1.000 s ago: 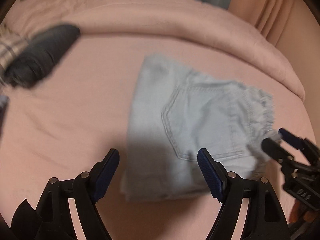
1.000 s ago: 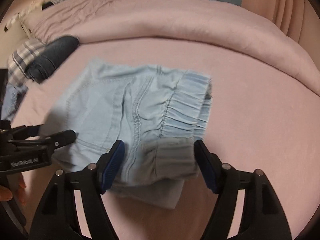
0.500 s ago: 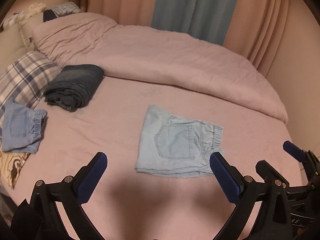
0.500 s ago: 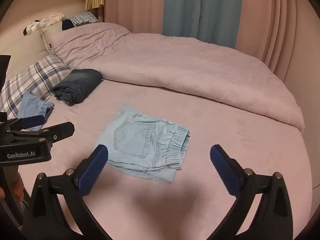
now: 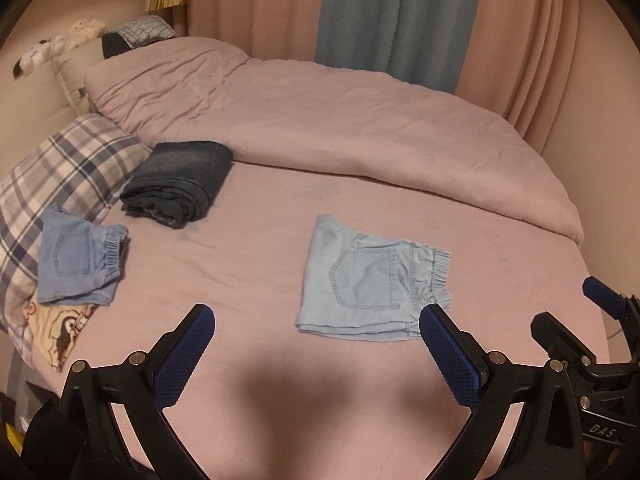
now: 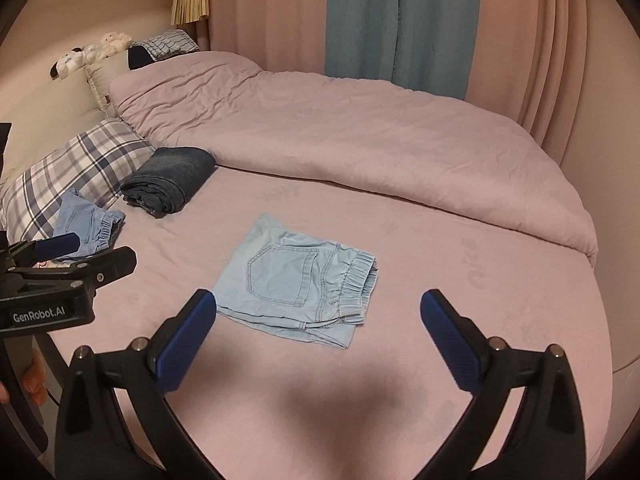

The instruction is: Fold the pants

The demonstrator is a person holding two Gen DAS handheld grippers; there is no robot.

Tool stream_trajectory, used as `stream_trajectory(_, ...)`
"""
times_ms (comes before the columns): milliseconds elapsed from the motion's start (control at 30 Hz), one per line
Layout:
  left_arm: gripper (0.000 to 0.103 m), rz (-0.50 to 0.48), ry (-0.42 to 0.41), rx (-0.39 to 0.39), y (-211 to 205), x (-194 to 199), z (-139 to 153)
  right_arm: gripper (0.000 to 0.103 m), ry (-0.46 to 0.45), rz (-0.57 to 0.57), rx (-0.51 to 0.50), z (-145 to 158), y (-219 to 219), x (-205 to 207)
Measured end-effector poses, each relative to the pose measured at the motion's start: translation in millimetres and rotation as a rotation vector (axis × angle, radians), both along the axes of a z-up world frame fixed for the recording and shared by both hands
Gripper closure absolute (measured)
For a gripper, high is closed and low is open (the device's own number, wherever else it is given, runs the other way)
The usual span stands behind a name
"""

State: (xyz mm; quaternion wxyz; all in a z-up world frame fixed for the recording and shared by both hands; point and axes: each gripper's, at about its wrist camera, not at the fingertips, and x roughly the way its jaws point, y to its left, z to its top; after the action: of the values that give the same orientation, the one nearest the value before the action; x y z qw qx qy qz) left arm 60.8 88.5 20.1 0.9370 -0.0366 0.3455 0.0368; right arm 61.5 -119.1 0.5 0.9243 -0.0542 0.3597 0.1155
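Light blue denim shorts (image 5: 368, 280) (image 6: 296, 280) lie folded flat on the pink bed sheet (image 5: 256, 264), back pocket up, elastic waistband to the right. My left gripper (image 5: 316, 344) hovers well above and in front of them, open, nothing between its blue pads. In its own view my right gripper (image 6: 318, 334) is likewise open and empty, raised back from the shorts. The right gripper's fingers (image 5: 560, 332) also show at the left wrist view's right edge, and the left gripper's fingers (image 6: 104, 264) at the right wrist view's left edge.
Folded dark jeans (image 5: 180, 184) and a second folded pair of blue shorts (image 5: 76, 264) lie at the left by a plaid pillow (image 5: 68, 172). A pink duvet (image 5: 360, 128) is bunched across the far half. Curtains (image 5: 392, 16) hang behind. A hand (image 6: 34, 376) shows lower left.
Both grippers opened wide, let go of the folded shorts and pulled up and back. The shorts now lie small and flat on the sheet, and the whole bed has come into view.
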Motion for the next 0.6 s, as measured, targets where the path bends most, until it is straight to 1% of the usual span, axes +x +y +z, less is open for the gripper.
stream_trajectory(167,0.001,0.003,0.000,0.021,-2,-2,0,0.000,-0.004,0.007,0.006,3,0,-4)
stream_trajectory(600,0.001,-0.012,0.007,0.042,-13,-2,-1,0.000,-0.001,-0.002,0.009,2,-2,-6)
